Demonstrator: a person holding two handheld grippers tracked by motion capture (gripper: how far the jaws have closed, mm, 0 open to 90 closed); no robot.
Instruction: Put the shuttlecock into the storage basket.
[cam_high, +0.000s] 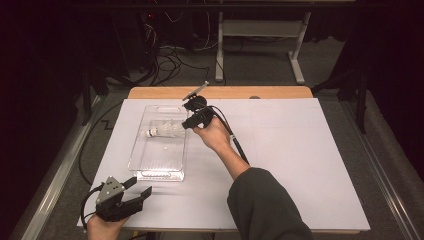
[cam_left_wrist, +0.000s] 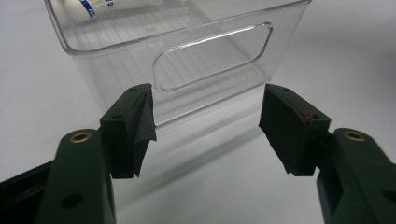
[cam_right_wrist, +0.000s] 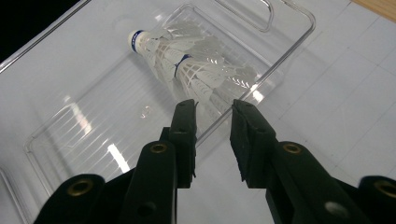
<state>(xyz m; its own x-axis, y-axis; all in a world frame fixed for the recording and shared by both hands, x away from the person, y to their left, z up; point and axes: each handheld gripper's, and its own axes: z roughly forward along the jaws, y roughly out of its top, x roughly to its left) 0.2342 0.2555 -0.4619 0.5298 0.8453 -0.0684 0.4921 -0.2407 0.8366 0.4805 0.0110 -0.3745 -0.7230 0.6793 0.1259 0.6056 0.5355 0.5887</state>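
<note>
Shuttlecocks, nested as one stack, lie inside the clear bin on the counter, just ahead of the right tool, cork ends pointing away; its jaws gape, released, grasping nothing; the left tool, also released, sits farther off

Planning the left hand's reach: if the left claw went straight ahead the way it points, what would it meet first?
Most likely the near end wall of the clear bin, around its handle cutout. The left claw stands open, with only bare white table before that wall.
</note>
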